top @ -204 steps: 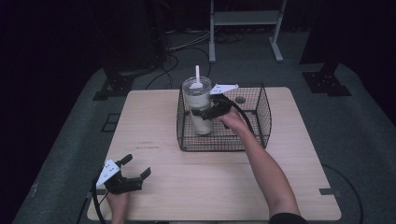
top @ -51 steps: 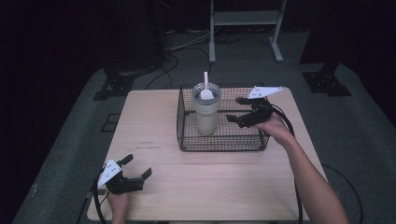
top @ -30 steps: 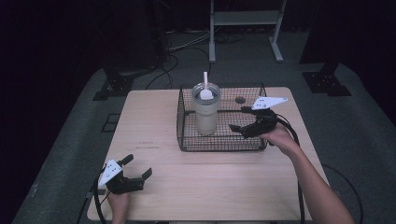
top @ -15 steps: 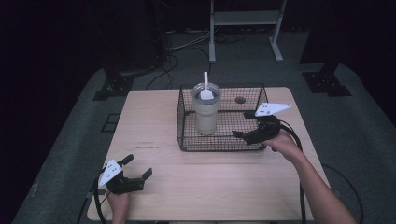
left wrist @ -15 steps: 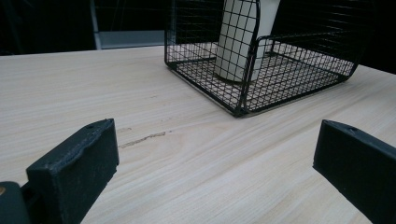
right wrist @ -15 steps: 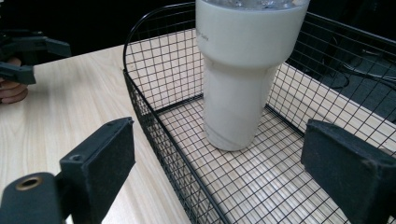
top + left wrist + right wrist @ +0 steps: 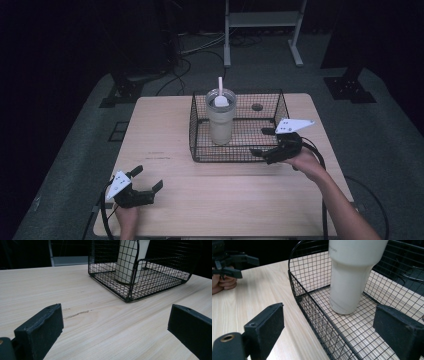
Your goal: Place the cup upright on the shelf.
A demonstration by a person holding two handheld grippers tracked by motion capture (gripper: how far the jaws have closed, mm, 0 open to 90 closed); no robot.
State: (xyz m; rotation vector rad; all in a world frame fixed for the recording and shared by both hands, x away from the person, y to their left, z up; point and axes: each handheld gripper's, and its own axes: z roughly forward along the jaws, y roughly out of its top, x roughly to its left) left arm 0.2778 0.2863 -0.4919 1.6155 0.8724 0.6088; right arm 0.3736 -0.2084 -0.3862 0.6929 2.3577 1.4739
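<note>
A black wire basket (image 7: 237,125), rectangular with rounded corners and a fine square mesh, was seen on a pale wooden table (image 7: 165,130) with a straight, light grain. Inside the basket, toward its left end, a tall cream tumbler (image 7: 220,119) was stood upright on the mesh floor. Its body was smooth and matte, stepped from a wide upper part to a narrower, slightly tapered base. A white straw (image 7: 220,86) was set upright through its lid.

The right gripper (image 7: 266,142) was held at the basket's near right corner. Its jaws were spread wide with nothing between them, one over the table outside the near wall and the other over the mesh floor. The pads (image 7: 265,325) were flat, blocky and dull black.

The left gripper (image 7: 145,184) was kept low over the table, well apart from the basket and to its near left. Its jaws were likewise spread wide and nothing was gripped. A faint dark scratch (image 7: 76,314) was seen in the wood between it and the basket.
</note>
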